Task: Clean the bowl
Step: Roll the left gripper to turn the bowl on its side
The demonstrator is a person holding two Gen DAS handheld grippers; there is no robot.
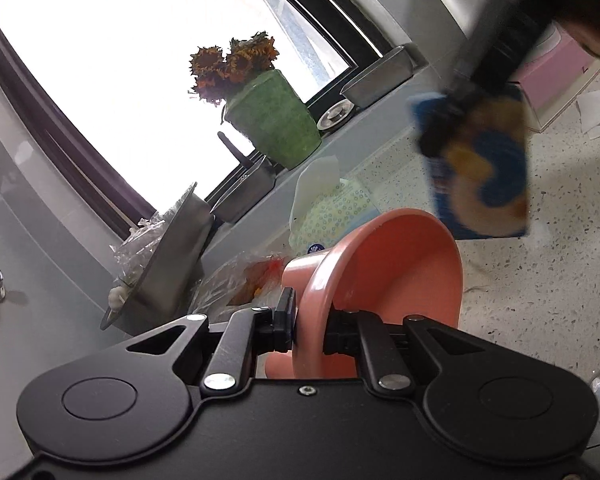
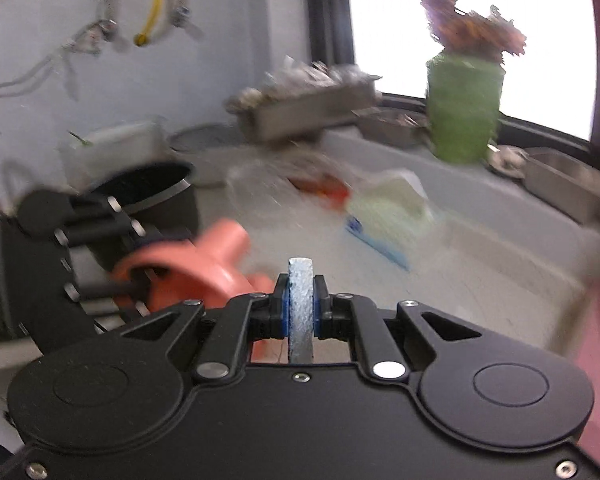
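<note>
A salmon-pink bowl (image 1: 396, 272) is tilted on its side in the left wrist view, its rim clamped between my left gripper's (image 1: 310, 330) jaws. The other gripper (image 1: 440, 136) hangs blurred at upper right, shut on a blue and yellow sponge cloth (image 1: 488, 176) just above the bowl's opening. In the right wrist view my right gripper (image 2: 301, 312) is shut on the pale blue edge of that sponge cloth (image 2: 300, 304). The pink bowl (image 2: 192, 272) shows at left, held by the left gripper (image 2: 140, 280).
A green pot of dried sunflowers (image 1: 272, 124) stands on the window sill with steel trays (image 1: 380, 76). A tissue pack (image 1: 332, 208), plastic bags (image 1: 240, 280) and a tilted steel tray (image 1: 168, 260) lie on the speckled counter (image 1: 540, 280). A black pot (image 2: 148, 188) stands at left.
</note>
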